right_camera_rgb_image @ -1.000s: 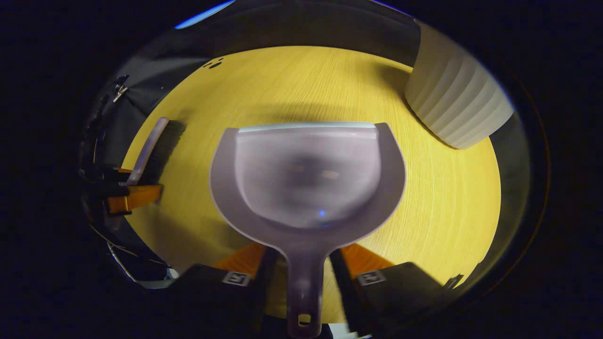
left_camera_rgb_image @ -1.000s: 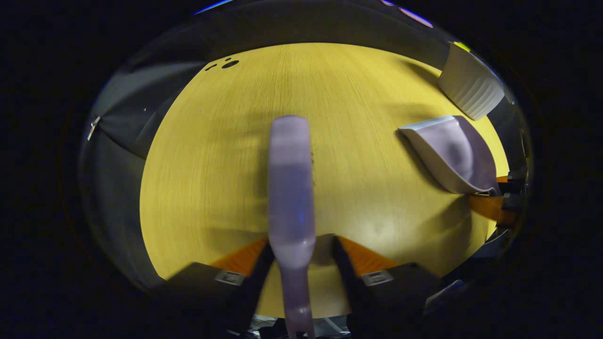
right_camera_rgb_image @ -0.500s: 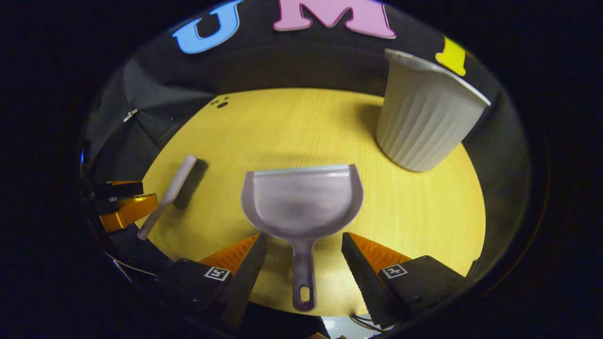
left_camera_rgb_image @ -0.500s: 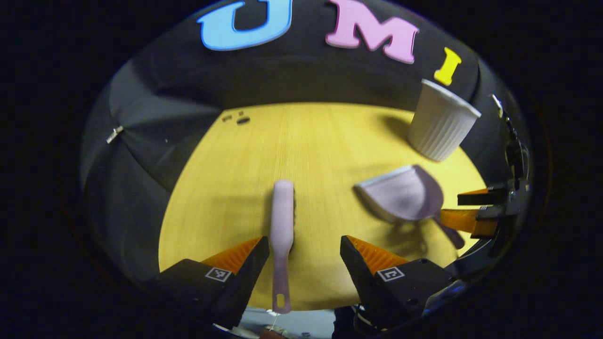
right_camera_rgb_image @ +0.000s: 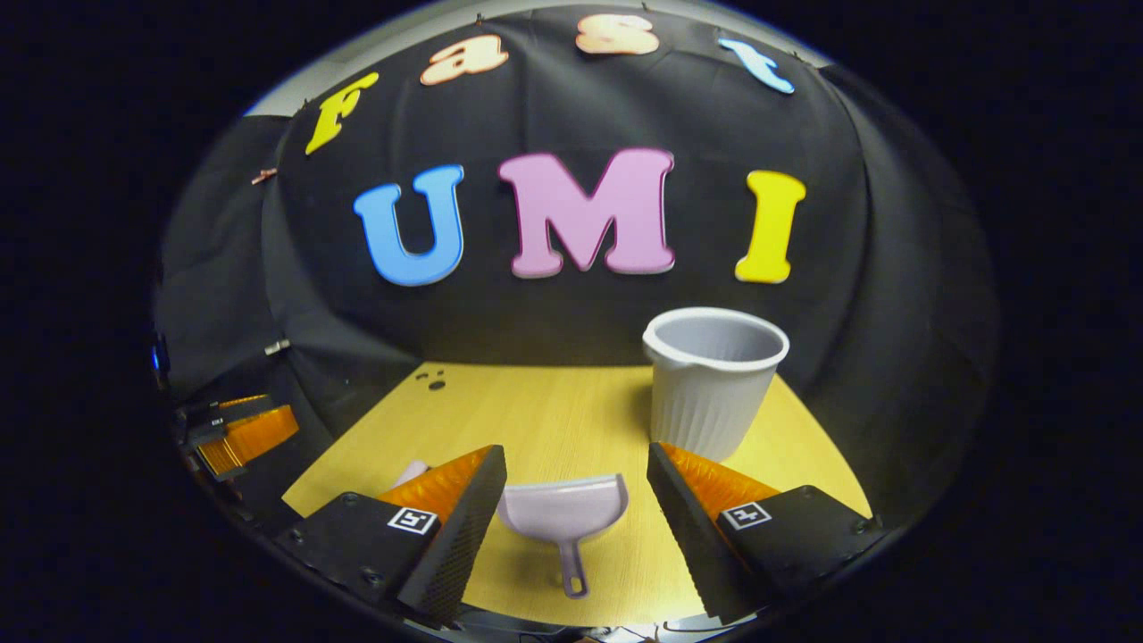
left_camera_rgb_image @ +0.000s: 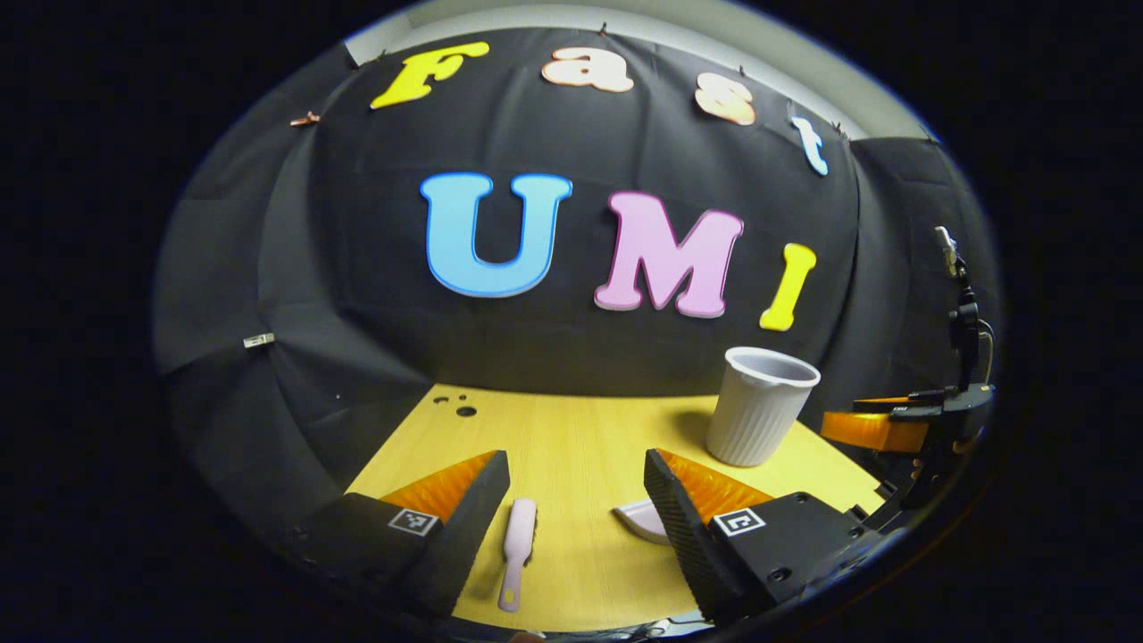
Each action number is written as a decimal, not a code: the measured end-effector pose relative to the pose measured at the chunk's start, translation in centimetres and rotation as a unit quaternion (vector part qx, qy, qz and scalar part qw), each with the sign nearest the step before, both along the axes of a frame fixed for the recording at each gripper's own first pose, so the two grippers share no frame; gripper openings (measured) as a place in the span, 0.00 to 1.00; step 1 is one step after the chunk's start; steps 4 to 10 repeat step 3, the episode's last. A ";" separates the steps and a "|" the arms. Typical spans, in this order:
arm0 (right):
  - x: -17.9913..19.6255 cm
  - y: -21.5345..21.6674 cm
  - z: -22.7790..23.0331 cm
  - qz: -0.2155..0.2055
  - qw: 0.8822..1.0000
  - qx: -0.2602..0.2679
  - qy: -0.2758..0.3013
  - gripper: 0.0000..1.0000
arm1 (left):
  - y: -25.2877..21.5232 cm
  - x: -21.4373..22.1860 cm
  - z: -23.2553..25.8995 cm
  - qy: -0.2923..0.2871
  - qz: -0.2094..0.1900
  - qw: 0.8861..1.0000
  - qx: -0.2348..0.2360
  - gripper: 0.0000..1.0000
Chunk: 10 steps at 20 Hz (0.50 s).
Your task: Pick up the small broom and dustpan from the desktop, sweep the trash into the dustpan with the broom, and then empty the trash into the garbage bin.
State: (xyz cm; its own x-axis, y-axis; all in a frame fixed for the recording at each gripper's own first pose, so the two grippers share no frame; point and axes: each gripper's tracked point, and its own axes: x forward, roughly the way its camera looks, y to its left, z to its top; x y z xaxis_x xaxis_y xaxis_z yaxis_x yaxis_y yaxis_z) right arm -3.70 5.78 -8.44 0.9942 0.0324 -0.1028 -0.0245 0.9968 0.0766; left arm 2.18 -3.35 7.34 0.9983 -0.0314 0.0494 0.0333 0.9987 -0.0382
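A yellow desk [right_camera_rgb_image: 554, 420] is backed by black cloth, with a ribbed bin [right_camera_rgb_image: 712, 382] parked right of center, handy for dumping. The dustpan [right_camera_rgb_image: 564, 511] is laid flat at the lower middle, handle toward the right gripper [right_camera_rgb_image: 576, 500], whose fingers are spread wide, nothing held. The broom [left_camera_rgb_image: 518, 549] lies similarly below the gaping, empty left gripper [left_camera_rgb_image: 576, 505].
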 end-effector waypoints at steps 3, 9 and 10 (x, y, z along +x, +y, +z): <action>-2.0 -0.2 4.2 0.004 0.996 -0.008 -0.087 0.99 | 0.3 -2.3 0.2 -0.029 0.010 1.000 0.006 0.95; -2.0 -0.2 4.2 0.004 0.996 -0.008 -0.087 0.99 | 0.3 -2.3 0.2 -0.029 0.010 1.000 0.006 0.95; -2.0 -0.2 4.2 0.004 0.996 -0.008 -0.087 0.99 | 0.3 -2.3 0.2 -0.029 0.010 1.000 0.006 0.95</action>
